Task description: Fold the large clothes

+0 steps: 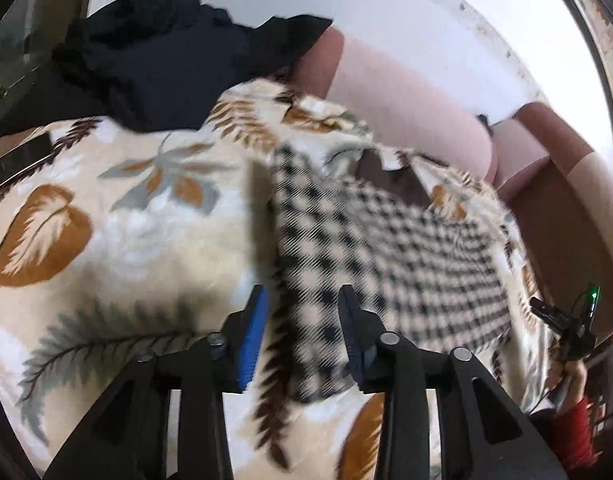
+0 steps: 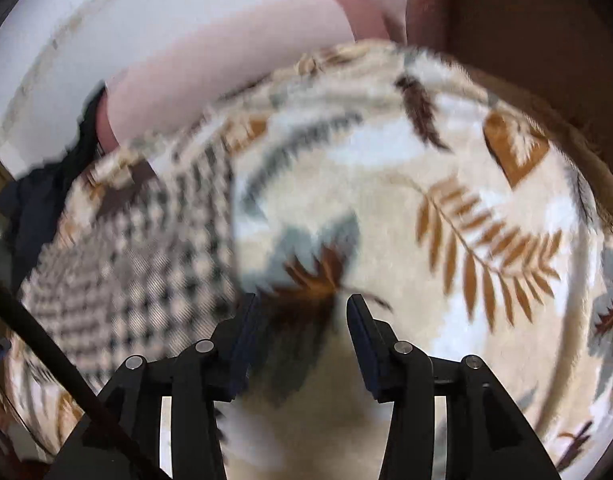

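The checked garment (image 1: 370, 236) lies folded flat on the leaf-print blanket (image 1: 106, 216), its long axis running near to far, just ahead of the left gripper (image 1: 302, 320) and left of the right gripper (image 2: 302, 324), both part-open, holding nothing, the left nearer.

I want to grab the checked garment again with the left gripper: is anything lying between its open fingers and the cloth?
Nothing visible does. The left gripper hangs open over the near edge of the checked garment, which lies bare on the leaf-print blanket. The black clothing sits farther back, clear of it.
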Demonstrator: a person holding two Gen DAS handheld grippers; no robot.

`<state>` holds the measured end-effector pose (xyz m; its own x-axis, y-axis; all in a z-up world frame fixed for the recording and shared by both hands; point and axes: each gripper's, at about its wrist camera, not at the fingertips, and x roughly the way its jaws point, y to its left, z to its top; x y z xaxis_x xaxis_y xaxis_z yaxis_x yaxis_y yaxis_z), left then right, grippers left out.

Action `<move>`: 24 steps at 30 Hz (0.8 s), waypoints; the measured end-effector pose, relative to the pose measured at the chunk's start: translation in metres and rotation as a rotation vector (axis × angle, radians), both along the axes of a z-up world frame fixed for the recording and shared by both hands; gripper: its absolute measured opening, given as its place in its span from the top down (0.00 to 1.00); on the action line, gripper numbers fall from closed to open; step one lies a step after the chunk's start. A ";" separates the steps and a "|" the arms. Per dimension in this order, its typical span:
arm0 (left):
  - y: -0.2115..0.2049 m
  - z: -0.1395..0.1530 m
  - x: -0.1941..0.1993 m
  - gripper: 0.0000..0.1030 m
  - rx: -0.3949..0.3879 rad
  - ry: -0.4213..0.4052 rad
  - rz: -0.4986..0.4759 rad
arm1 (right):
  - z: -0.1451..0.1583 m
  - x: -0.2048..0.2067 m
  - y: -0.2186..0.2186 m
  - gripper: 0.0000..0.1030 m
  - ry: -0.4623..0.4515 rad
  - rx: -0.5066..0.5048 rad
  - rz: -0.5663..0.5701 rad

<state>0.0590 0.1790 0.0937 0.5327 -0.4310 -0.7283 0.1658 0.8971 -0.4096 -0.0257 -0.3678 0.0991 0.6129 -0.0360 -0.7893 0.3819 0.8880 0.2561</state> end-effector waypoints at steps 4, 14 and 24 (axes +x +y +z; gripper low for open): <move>-0.045 -0.004 0.020 0.56 0.018 -0.002 -0.038 | 0.009 0.044 0.040 0.60 -0.038 -0.007 0.101; -0.100 -0.062 0.052 0.55 0.191 0.109 -0.068 | -0.051 0.213 0.180 0.72 0.188 0.057 0.358; -0.086 -0.070 0.059 0.53 0.124 0.148 -0.076 | -0.069 0.284 0.181 0.67 0.244 -0.103 0.232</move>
<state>0.1179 0.0934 0.0235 0.3858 -0.3682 -0.8459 0.1809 0.9293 -0.3220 0.2582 -0.1869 0.0305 0.4077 -0.0048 -0.9131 0.2055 0.9748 0.0867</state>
